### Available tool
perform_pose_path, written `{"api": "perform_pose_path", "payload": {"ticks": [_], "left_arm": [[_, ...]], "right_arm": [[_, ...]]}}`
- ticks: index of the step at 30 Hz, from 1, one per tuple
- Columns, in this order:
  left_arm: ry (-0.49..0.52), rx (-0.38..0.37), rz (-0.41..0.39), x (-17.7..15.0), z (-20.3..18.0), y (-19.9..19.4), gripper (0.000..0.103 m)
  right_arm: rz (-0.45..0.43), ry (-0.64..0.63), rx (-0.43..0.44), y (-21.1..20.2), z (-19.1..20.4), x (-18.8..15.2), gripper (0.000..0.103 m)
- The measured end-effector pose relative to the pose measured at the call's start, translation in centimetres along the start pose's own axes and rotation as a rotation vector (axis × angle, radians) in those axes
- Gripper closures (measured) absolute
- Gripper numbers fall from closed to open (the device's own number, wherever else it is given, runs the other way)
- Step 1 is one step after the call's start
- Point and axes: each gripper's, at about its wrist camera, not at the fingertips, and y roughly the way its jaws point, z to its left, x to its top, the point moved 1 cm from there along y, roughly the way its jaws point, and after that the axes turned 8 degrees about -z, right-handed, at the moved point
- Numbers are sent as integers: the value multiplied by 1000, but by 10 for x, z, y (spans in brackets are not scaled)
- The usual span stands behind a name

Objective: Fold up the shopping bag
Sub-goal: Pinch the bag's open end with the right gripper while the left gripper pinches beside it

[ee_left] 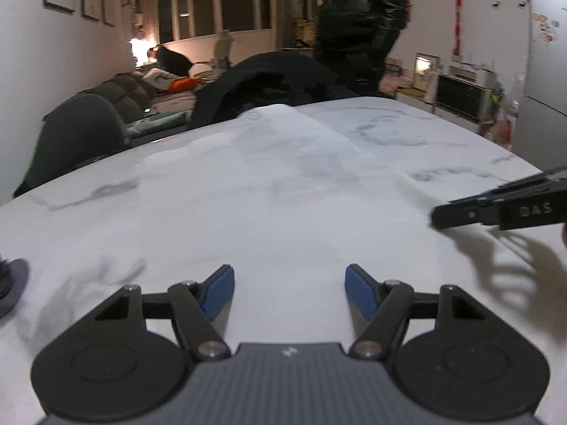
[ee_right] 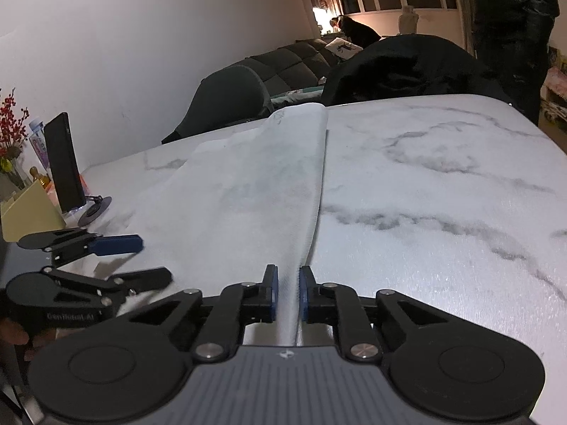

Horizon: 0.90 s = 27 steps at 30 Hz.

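A white shopping bag [ee_left: 269,191] lies flat and lengthwise on the marble table [ee_left: 407,131], running away from me. Over its near end my left gripper [ee_left: 290,292] hovers open, with nothing between the blue pads [ee_left: 219,292]. From the right wrist view the bag [ee_right: 248,184] shows a long straight right edge, and that edge rises between the pads of my right gripper [ee_right: 287,294], which is shut on it. The right gripper [ee_left: 460,212] enters the left wrist view at the bag's right edge. The open left gripper [ee_right: 149,260] sits at the bag's near left side.
A phone on a stand [ee_right: 63,163], a yellow box [ee_right: 24,212] and red flowers [ee_right: 10,117] stand at the table's left. A black coat [ee_left: 269,85] hangs over a chair at the far edge. A person in a black jacket [ee_left: 361,24] stands behind, beside a green chair [ee_left: 78,134].
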Motion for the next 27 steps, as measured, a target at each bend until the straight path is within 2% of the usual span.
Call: {"api": "perform_pose_path", "payload": {"ticks": [6,11,15,17,23,27], "left_arm": [[-19,132,-35,0,23,-9,40],[-42,177,-27,1,35,-9,48],[-56,187,-17,-1,40,-8,53],[-72,171,3,-3,41,-4,60],[-64,124,-12,-3,37,0,76],[-44,107,-15,-2,32,2,81]], "right_arm": [[8,-4,3,1,-1,2,90],[9,2,5,-1,-1,1,90],[16,3,8,-2,0,1,90],[18,2,8,-3,1,1,89],[12,5,9,1,3,1,88],[-3,15,19,0,3,-1,85]]}}
